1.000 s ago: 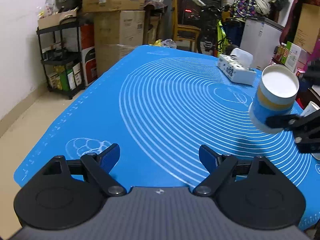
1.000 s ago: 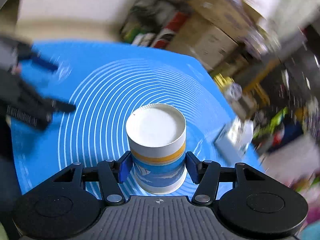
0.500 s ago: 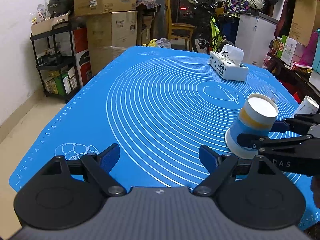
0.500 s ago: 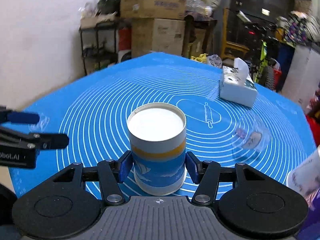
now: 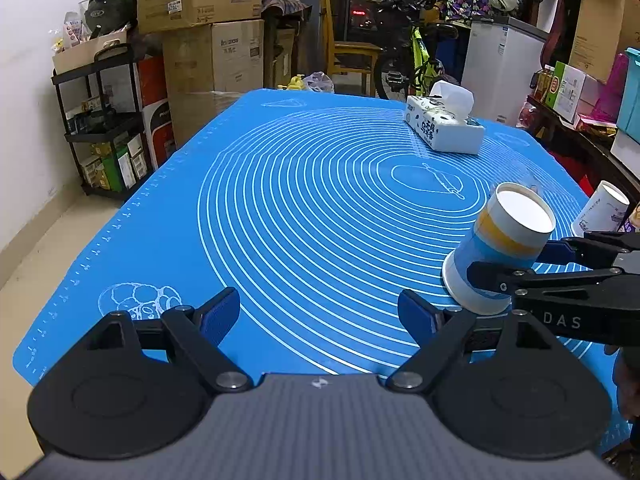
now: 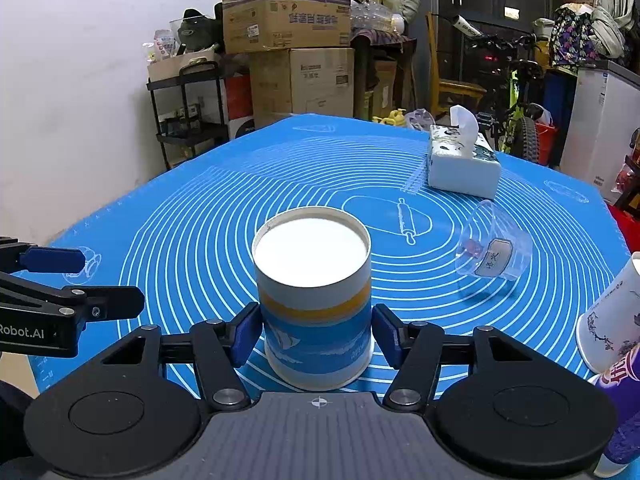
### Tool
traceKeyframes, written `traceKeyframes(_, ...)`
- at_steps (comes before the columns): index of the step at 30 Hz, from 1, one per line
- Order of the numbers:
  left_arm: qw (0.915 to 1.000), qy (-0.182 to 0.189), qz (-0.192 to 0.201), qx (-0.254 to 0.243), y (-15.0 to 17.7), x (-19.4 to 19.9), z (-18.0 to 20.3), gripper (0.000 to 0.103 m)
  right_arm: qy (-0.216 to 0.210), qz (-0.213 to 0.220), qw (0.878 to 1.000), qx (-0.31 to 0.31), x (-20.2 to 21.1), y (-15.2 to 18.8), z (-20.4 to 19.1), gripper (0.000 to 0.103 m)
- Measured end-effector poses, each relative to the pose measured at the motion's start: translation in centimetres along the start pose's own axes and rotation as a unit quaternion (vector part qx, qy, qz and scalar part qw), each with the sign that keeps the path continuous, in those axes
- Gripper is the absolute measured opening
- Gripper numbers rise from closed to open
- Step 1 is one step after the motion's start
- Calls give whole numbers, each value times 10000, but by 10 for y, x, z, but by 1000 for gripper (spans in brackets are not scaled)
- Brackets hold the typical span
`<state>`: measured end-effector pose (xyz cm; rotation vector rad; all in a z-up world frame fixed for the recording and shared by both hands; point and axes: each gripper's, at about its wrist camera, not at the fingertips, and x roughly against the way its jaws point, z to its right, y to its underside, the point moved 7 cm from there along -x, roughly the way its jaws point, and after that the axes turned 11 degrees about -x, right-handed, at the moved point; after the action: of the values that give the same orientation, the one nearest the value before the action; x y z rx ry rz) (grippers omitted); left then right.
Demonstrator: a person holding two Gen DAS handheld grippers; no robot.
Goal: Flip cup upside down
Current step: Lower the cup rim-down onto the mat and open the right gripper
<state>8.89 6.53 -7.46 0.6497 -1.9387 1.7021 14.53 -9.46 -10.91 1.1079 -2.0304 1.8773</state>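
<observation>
A paper cup [image 6: 314, 304] with blue, white and yellow bands stands upside down on the blue mat [image 6: 248, 200], white base up, rim on the mat. My right gripper [image 6: 314, 330] has its blue pads against the cup's sides. In the left wrist view the cup [image 5: 502, 248] shows at the right, between the right gripper's fingers [image 5: 496, 278]. My left gripper [image 5: 318, 314] is open and empty, low over the mat's near edge, left of the cup.
A tissue box [image 6: 462, 162] stands at the far right of the mat. A clear plastic cup [image 6: 494, 250] lies on its side right of the paper cup. Another paper cup [image 6: 610, 320] stands at the right edge. Boxes, shelves and a bicycle lie beyond.
My right gripper has swung level and brought the upside-down cup down onto the mat. The left gripper has stayed open and nearly still.
</observation>
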Motion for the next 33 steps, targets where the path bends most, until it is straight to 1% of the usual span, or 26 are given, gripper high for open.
traceKeyframes(5,10000,24,10,-30,-1,2,2,86,41,-7,10000,-21,3,2,1,70)
traceKeyframes(7,10000,35,15,-46,-1,3,5,86,37,-23,10000,-57,5,4,2,78)
traceKeyframes(9,10000,65,9,-63,-1,5,7,86,-36,-43,9999,-121,8,5,3,81)
traceKeyframes(12,9999,147,3,-88,0,10,13,86,-28,-16,9996,-279,19,6,6,86)
traceKeyframes(15,9994,287,-54,-204,0,15,23,86,20,36,9988,-478,32,8,9,94)
traceKeyframes(20,9986,366,-41,-389,1,25,39,86,320,86,9979,-553,59,17,11,94)
traceKeyframes(26,9984,429,-41,-362,5,35,45,86,747,227,9937,-799,94,21,19,97)
traceKeyframes(29,9985,392,-19,-369,7,40,46,86,871,251,9924,-827,105,26,22,97)
traceKeyframes(33,9989,339,-28,-330,10,43,43,86,921,288,9906,-971,117,30,26,97)
